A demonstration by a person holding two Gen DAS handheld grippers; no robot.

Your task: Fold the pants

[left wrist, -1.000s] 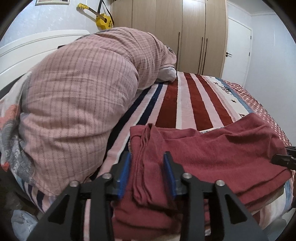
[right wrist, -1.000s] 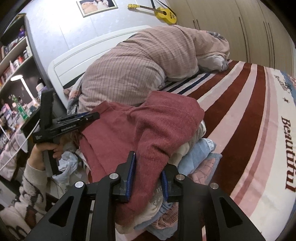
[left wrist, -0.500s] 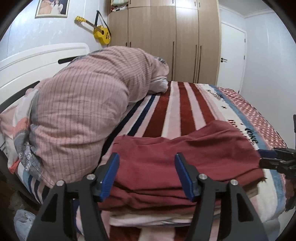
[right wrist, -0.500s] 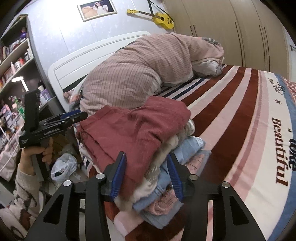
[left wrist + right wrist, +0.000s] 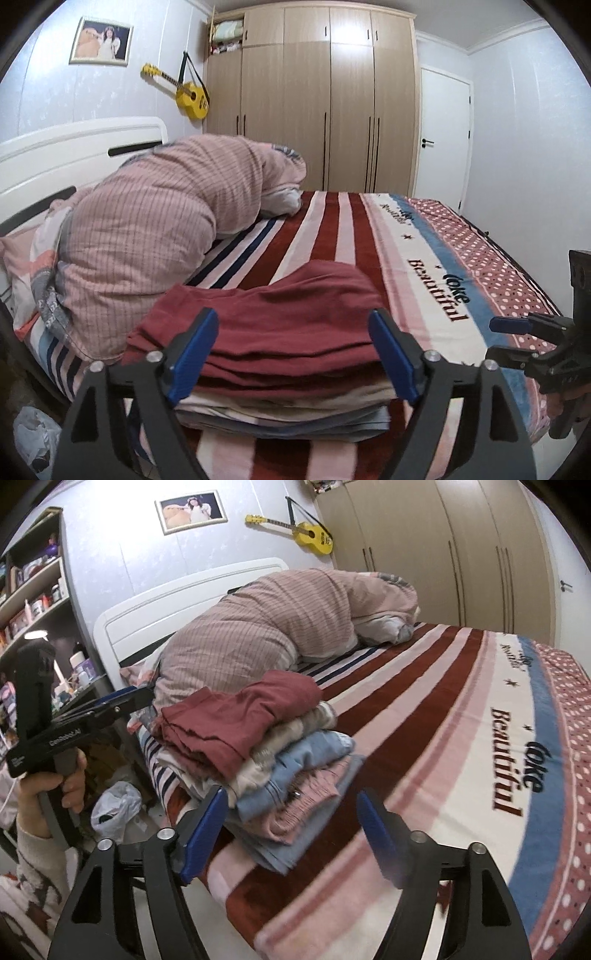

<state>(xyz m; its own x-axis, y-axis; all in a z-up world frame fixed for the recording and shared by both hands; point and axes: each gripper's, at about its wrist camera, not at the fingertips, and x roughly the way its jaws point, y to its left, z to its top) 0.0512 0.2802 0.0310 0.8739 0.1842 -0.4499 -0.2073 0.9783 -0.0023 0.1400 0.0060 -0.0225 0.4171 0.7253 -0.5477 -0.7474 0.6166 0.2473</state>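
The dark red pants [image 5: 280,325] lie folded on top of a stack of folded clothes [image 5: 291,775] near the bed's front edge; they also show in the right wrist view [image 5: 236,720]. My left gripper [image 5: 291,354] is open and empty, just in front of the stack. My right gripper [image 5: 291,834] is open and empty, drawn back from the stack's side. The left gripper shows at the left of the right wrist view [image 5: 136,698], and the right gripper at the right edge of the left wrist view [image 5: 509,332].
The bed carries a striped blanket [image 5: 369,236] with lettering. A rolled pink quilt [image 5: 166,229] lies by the white headboard [image 5: 192,598]. A wardrobe [image 5: 325,96] stands behind. A plastic bag [image 5: 114,808] lies on the floor beside a shelf [image 5: 33,587].
Both grippers have let go of the red pants, opened wide and pulled back from the stack. The pants now rest flat on top of the pile.
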